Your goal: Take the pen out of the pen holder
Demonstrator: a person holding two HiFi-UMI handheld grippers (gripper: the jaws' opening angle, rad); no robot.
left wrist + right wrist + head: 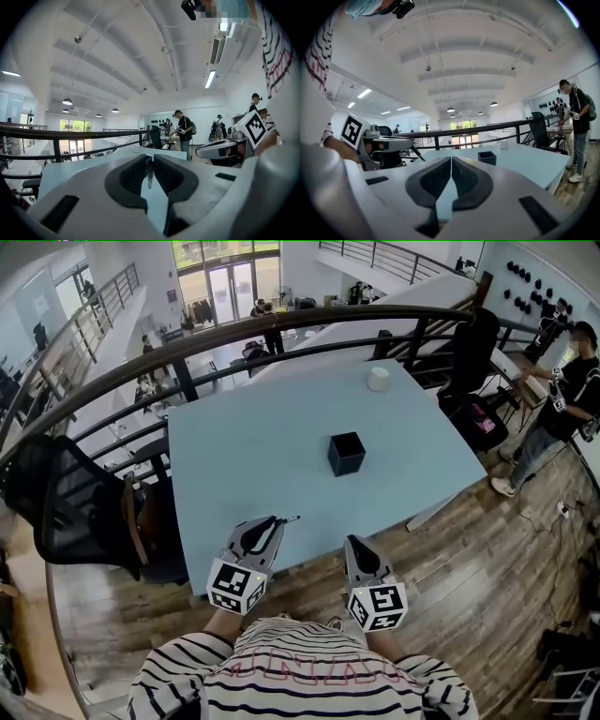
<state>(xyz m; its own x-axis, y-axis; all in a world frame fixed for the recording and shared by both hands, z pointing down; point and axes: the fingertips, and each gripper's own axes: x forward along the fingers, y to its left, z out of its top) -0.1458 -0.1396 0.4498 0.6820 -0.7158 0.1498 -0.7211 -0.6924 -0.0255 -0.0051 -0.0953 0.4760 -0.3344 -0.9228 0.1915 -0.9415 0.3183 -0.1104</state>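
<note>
A black square pen holder (346,453) stands near the middle of the pale blue table (244,456), also seen in the right gripper view (487,157). My left gripper (277,521) hovers over the table's near edge, shut on a thin dark pen (290,519). In the left gripper view the pen (149,172) hangs pinched between the pads of that gripper (150,161). My right gripper (355,542) is beside it at the near edge, shut with nothing in it (451,161). Both are well short of the holder.
A white cup (378,379) sits at the table's far right corner. A dark railing (141,371) curves behind the table. A black office chair (66,502) stands at the left. A person (562,399) stands on the wooden floor at the right.
</note>
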